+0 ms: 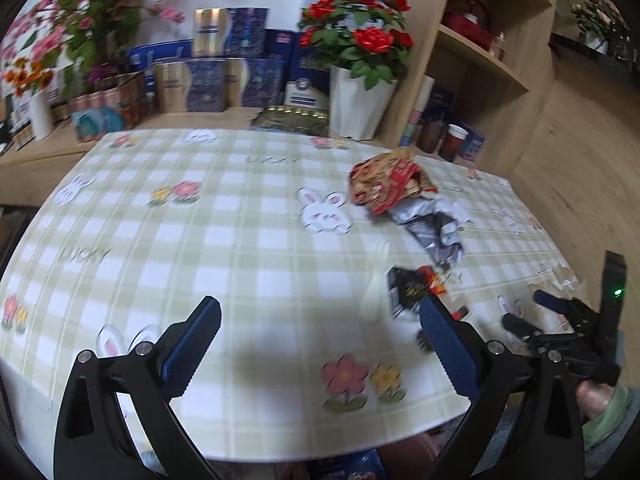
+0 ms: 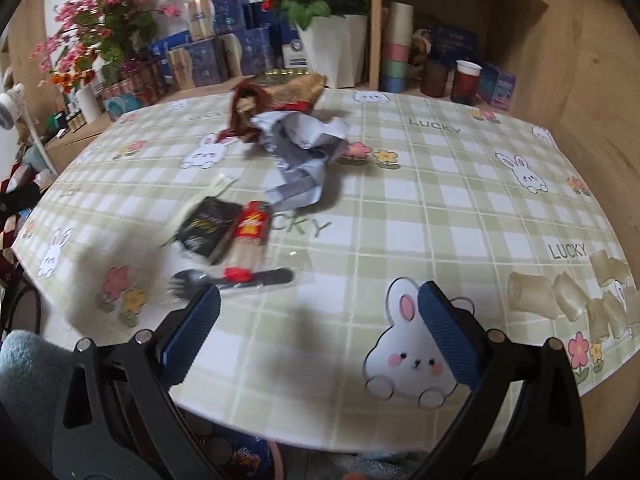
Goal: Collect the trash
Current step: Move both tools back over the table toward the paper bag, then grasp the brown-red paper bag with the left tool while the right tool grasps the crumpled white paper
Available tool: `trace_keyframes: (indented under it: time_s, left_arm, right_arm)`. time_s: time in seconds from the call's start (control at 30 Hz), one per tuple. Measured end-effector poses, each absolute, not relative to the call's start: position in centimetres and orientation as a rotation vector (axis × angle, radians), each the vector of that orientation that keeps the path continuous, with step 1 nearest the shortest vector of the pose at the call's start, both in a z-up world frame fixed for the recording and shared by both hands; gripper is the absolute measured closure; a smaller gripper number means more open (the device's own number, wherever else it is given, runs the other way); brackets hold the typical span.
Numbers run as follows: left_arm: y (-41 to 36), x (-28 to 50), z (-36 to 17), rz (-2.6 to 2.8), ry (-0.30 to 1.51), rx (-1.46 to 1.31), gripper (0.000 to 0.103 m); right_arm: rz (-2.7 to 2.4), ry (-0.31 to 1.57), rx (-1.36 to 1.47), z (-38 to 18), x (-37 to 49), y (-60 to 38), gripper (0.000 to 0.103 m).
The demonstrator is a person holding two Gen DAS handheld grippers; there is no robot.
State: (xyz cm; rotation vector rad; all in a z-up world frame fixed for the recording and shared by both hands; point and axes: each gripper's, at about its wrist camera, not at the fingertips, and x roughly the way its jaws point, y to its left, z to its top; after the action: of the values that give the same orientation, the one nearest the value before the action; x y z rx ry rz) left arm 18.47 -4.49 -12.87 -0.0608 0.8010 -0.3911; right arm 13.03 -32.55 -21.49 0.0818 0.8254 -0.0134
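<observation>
Trash lies on the green checked tablecloth (image 1: 240,248): a crumpled red-gold wrapper (image 1: 390,182), a crumpled silver-grey wrapper (image 1: 434,226) and a small black packet (image 1: 408,286). My left gripper (image 1: 320,344) is open above the near table edge, the black packet just past its right finger. In the right wrist view the red-gold wrapper (image 2: 276,98), silver-grey wrapper (image 2: 304,152), black packet (image 2: 208,228), a red sausage-like packet (image 2: 250,240) and a black plastic spork in clear wrap (image 2: 236,278) lie ahead-left of my open right gripper (image 2: 320,336). The right gripper (image 1: 532,312) also shows at the left view's right edge.
Beige peel-like scraps (image 2: 568,294) lie near the table's right edge. Behind the table stand a white pot of red roses (image 1: 360,100), blue boxes (image 1: 224,80), pink flowers (image 1: 80,12) and a wooden shelf (image 1: 480,52) with cups (image 2: 464,82). A blue towel (image 2: 24,372) is at lower left.
</observation>
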Motion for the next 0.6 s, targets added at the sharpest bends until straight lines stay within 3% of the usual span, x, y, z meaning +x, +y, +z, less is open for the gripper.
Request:
trace_keyframes:
  time_s: [0.33,0.6]
  left_arm:
    - [-12.3,26.7,-13.3,-0.484,0.885,-0.045,0.006]
    - [-17.1,35.5,-14.9,-0.5,0.995,-0.256,0.006]
  right_arm:
    - [0.011,0.835,0.129,-22.8,18.1,-34.2,0.006]
    - [0.022,0.835,0.15,-23.0,20.9,-34.2,0.006]
